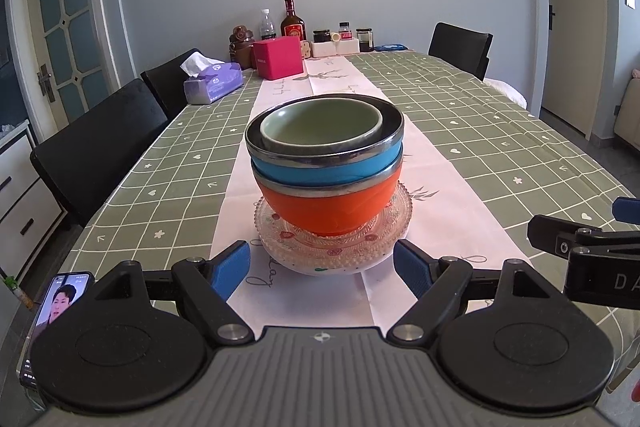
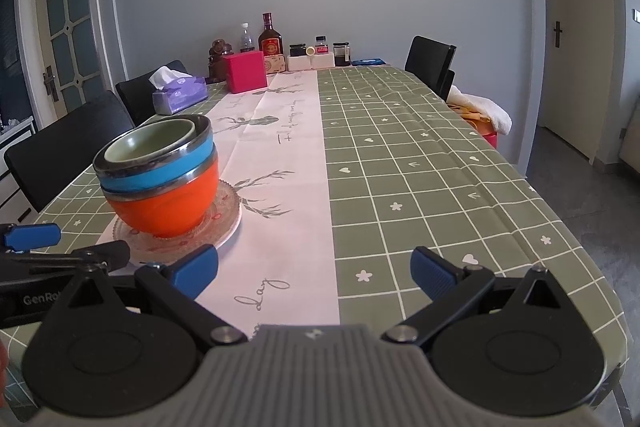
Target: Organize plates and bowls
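Your left gripper has its blue-padded fingers spread wide and holding nothing; the near edge of the stack sits between the tips at 12 o'clock, with no pad touching it. Your right gripper is just as wide and empty, its fingers hanging over the pale runner and the green squares of the counter, with the stack off at 10 o'clock, just beyond the left pad.

The stack itself, seen from your left wrist: a white plate lies on the runner, a clear patterned glass plate sits on that, and an orange bowl stands upright on the glass. A blue bowl with a metal rim nests in the orange one, and a green bowl sits inside the blue one, pushed toward its left side.

From the left wrist, your right gripper shows at 3 o'clock, near the stack but apart from it. A phone with a lit screen lies at the counter's edge at 8 o'clock. Farther out at 11 o'clock sit a purple tissue box and a pink box, with bottles and jars along the far end by the wall. Black chairs line the left side.
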Tool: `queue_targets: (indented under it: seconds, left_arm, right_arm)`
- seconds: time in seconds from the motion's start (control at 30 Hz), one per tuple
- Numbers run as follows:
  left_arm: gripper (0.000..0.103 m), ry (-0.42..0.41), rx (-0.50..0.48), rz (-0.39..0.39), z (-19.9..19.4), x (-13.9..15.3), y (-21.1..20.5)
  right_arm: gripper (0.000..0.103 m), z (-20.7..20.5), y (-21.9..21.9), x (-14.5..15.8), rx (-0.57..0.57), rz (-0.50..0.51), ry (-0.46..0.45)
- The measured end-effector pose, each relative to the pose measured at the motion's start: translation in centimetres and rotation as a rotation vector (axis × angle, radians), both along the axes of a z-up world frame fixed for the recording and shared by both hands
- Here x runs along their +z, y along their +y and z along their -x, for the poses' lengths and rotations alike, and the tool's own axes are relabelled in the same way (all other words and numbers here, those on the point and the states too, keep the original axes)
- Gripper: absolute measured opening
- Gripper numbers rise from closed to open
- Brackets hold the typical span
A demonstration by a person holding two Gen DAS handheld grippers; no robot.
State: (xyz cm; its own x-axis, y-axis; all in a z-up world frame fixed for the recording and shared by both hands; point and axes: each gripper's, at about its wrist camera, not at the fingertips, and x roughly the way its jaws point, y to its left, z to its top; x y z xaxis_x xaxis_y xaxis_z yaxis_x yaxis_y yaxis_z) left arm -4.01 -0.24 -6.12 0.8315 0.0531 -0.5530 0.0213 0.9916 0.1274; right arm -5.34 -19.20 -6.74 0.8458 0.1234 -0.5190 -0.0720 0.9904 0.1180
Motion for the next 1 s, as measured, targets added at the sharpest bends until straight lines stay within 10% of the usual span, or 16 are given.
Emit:
queue_targets:
  seconds: [1.0]
  left_arm:
    - [0.095, -0.039, -0.006, 0.018, 0.1, 1.3, 0.1]
  right_arm:
    - [0.100, 0.2, 0.2, 0.6, 0.000, 0.009, -0.033]
